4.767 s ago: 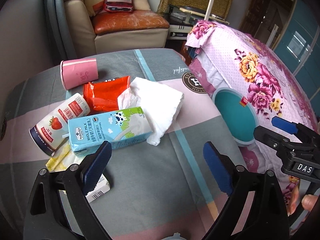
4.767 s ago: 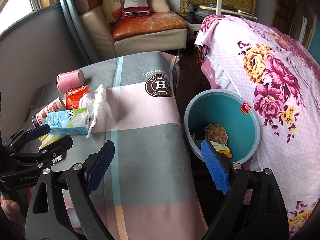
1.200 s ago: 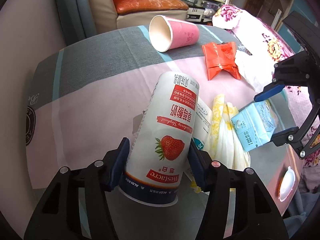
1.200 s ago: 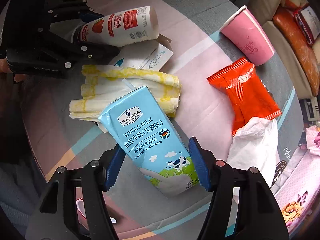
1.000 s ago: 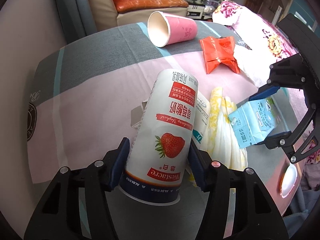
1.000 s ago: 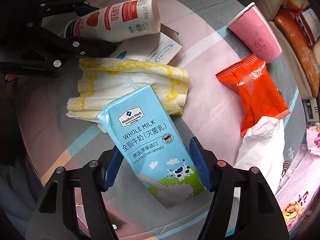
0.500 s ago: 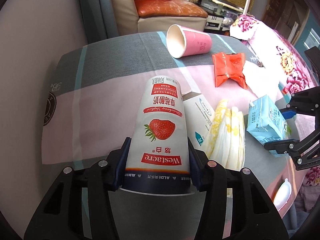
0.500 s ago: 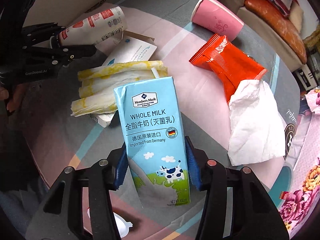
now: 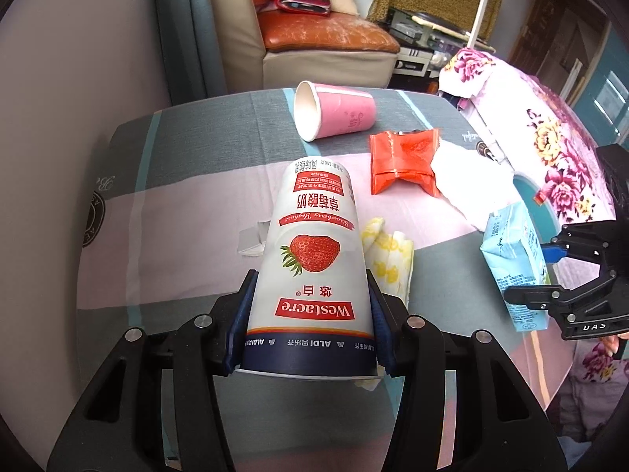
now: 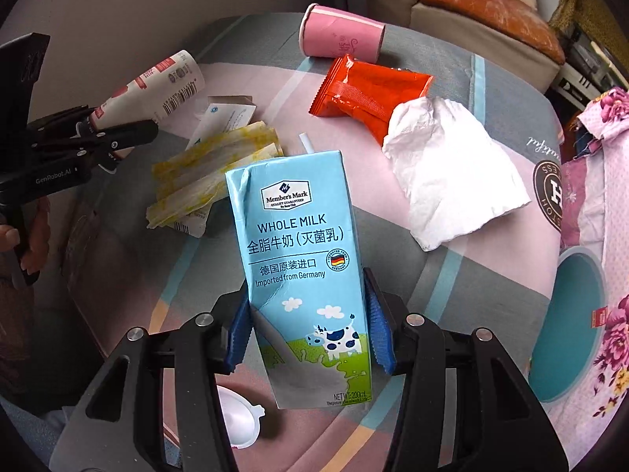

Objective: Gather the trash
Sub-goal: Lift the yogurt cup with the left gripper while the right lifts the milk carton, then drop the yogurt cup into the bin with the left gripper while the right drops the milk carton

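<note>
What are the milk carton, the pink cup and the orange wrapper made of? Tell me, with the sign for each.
Milk carton: coated paperboard, likely; sharp folded edges, dented side, printed smooth face.
Pink cup: paper, apparently; rolled white rim, matte wall.
Orange wrapper: plastic film, probably; glossy crinkles, crimped end seal.

Bench (image 10: 491,90) wears a grey/pink plaid cloth. Lying on it: pink paper cup (image 10: 342,37) on its side near the far edge, orange snack packet (image 10: 367,92) just beside it, white napkin (image 10: 452,169) overlapping the packet, yellow-stained folded tissue (image 10: 212,169) over a small flattened carton (image 10: 224,116), white plastic lid (image 10: 238,419) at the near edge.
</note>
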The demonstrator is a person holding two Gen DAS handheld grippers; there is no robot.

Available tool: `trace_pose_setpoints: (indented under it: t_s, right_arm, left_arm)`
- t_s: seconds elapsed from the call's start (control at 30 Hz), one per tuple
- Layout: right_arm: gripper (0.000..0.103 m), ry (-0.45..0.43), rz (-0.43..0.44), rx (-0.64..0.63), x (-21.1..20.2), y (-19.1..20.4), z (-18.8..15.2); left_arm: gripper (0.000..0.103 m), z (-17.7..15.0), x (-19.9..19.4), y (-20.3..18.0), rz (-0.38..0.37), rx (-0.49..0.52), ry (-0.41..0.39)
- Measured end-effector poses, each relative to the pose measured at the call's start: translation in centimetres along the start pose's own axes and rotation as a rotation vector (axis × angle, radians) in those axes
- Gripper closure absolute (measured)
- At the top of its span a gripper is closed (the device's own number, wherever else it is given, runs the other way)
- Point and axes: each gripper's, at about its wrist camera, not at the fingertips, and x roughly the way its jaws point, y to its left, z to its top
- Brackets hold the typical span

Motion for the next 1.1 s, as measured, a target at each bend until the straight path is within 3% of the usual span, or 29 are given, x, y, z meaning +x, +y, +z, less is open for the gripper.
trace_pose_setpoints:
  t_s: [0.6,1.1]
  right_arm:
    - [0.055,-0.185,0.006,0.286,-4.9,-10.3,-4.4]
    - [0.055,-0.315,-0.084,0.524,-9.7,-21.6,-10.7]
  left_arm:
    - [0.051,3.1,2.3,-14.9,-0.080,0.111,-0.022]
    - [0.051,6.2,5.9,-29.0,-0.127,0.300,0.013]
